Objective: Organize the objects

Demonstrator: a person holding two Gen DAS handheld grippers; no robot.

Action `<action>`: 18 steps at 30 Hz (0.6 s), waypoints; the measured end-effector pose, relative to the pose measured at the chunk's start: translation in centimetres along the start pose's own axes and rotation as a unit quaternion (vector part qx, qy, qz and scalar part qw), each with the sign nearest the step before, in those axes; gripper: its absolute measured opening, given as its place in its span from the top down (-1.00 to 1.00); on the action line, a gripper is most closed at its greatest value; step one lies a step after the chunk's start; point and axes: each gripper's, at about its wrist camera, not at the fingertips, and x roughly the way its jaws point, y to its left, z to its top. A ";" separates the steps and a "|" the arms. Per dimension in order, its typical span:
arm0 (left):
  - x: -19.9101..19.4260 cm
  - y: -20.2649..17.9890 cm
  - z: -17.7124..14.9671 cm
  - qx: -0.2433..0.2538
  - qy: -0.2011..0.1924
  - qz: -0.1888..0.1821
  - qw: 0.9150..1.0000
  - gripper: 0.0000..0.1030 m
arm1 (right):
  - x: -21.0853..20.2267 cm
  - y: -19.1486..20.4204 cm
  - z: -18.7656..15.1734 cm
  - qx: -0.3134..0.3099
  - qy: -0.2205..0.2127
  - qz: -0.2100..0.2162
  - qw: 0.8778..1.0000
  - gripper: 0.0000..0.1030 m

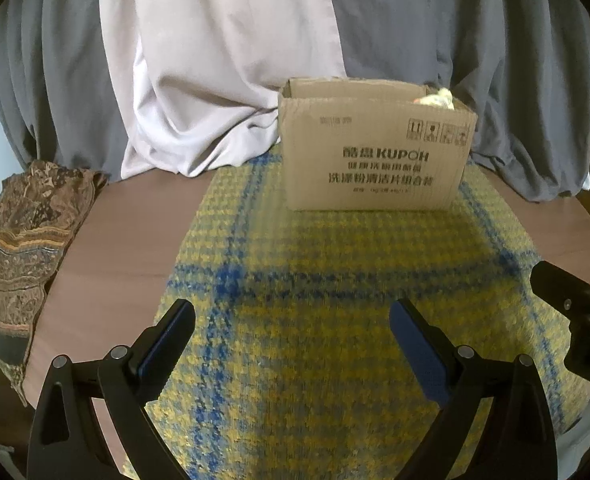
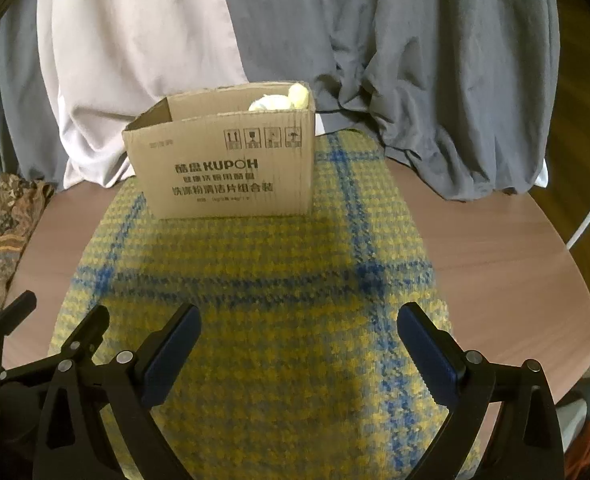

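Cardboard box (image 1: 375, 152) at 12 o'clock hid most contents; left fingers (image 1: 293, 344) and right fingers (image 2: 299, 350) spread wide, empty.

The box (image 1: 375, 152) stands on the far end of the cloth (image 1: 335, 320), curtains (image 1: 215, 60) behind.

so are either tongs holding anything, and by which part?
Nothing held. Left tongs and right tongs are both open above the plaid cloth.
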 end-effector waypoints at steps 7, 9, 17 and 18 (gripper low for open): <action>0.4 -0.2 -0.9 0.003 0.012 -0.001 1.000 -0.93 | 1.1 0.0 -1.2 0.002 0.023 0.005 1.000 -0.92; 0.6 -0.2 -1.1 0.002 0.016 -0.002 1.000 -0.93 | 1.3 -0.2 -1.6 0.004 0.029 0.006 1.000 -0.92; 0.9 0.0 -1.6 0.003 0.023 -0.002 1.000 -0.93 | 1.7 -0.5 -2.3 0.011 0.039 0.008 0.999 -0.92; 1.0 0.0 -1.6 0.002 0.023 -0.002 1.000 -0.93 | 1.7 -0.5 -2.3 0.012 0.040 0.009 0.999 -0.92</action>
